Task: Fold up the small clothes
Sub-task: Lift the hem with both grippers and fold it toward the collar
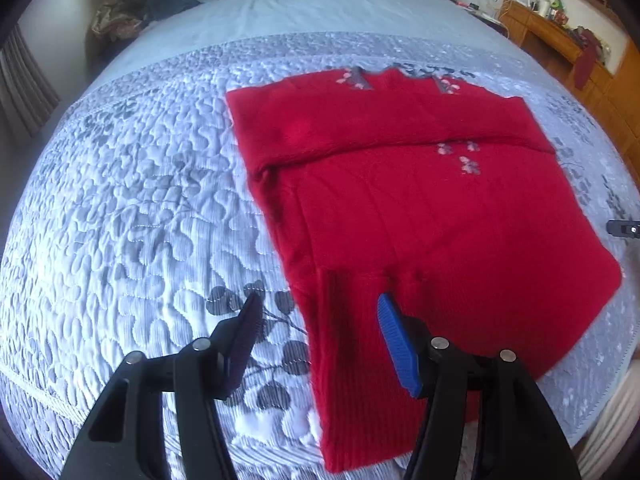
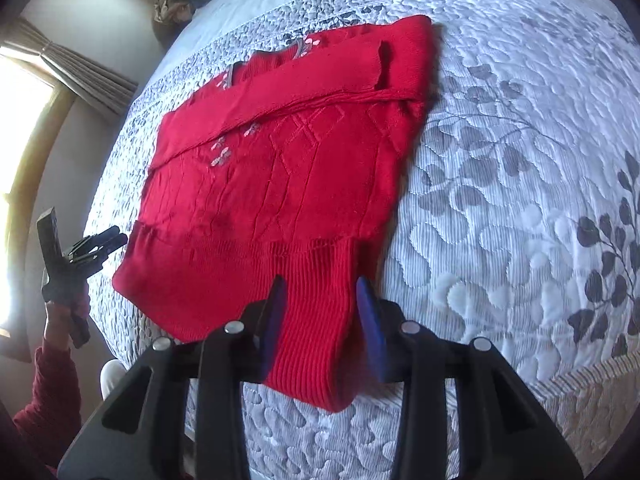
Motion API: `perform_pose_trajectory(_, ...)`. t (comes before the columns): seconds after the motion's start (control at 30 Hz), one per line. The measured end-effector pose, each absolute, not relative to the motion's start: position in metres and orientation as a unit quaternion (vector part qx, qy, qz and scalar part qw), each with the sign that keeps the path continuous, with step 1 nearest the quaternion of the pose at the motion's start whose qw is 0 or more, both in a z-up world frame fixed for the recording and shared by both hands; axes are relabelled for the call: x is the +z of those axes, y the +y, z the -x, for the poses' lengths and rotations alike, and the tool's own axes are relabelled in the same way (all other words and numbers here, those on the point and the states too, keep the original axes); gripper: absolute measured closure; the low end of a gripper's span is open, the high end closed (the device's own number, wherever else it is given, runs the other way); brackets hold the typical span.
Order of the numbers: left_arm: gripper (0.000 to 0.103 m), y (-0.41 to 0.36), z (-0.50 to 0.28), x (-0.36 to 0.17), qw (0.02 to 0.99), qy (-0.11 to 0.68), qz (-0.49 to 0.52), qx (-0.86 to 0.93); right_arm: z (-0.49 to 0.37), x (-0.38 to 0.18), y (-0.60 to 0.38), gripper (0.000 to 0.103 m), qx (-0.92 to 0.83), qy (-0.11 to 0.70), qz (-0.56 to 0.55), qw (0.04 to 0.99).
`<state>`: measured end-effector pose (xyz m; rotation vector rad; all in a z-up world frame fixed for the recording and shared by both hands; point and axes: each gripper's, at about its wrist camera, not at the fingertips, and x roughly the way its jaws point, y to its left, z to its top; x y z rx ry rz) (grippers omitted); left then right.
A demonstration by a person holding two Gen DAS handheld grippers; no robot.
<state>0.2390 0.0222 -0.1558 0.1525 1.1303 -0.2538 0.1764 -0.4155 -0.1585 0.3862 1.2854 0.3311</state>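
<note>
A red knit sweater (image 1: 420, 208) lies flat on the quilted grey bedspread (image 1: 140, 200), one sleeve folded across its chest. In the left wrist view my left gripper (image 1: 320, 308) hovers open over the sweater's near ribbed edge; one finger is above the quilt, the blue pad (image 1: 396, 344) above the knit. In the right wrist view the sweater (image 2: 280, 152) fills the middle. There my right gripper (image 2: 320, 286) stands open, straddling a ribbed band (image 2: 316, 340) without pressing on it. The left gripper (image 2: 96, 248) shows at the sweater's left corner, held by a hand in a red sleeve.
Pillows and a heap of dark clothes (image 1: 160, 0) sit at the bed's head. A wooden desk (image 1: 560, 36) with clutter stands far right. A curtained window (image 2: 24, 92) is on the left in the right wrist view. The bed's near edge runs just below both grippers.
</note>
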Motion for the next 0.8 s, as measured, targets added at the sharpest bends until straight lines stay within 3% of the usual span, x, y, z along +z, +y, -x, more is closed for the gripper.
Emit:
perform_pose_trajectory(0.1,0.043,0.024,-0.241,-0.159,0.832,0.533,-0.057,-0.143,-0.181,-0.165,-0.413,0.060,0.152,0.596,-0.174,0.769)
perform_pose_trajectory(0.5,0.043,0.007,-0.247,-0.173,0.821,0.530,-0.067,-0.200,-0.192,-0.181,-0.398,0.060,0.166,0.601,-0.149,0.767)
perform_pose_trajectory(0.57,0.047,0.006,-0.249,-0.176,0.817,0.535,-0.068,-0.203,-0.193,-0.182,-0.398,0.060,0.166,0.602,-0.144,0.768)
perform_pose_trajectory(0.73,0.083,0.008,-0.251,-0.182,0.815,0.538,-0.058,-0.209,-0.198,-0.181,-0.402,0.060,0.171,0.597,-0.144,0.770)
perform_pose_trajectory(0.8,0.089,0.011,-0.250,-0.178,0.817,0.534,-0.041,-0.214,-0.198,-0.180,-0.405,0.056,0.170,0.595,-0.138,0.773)
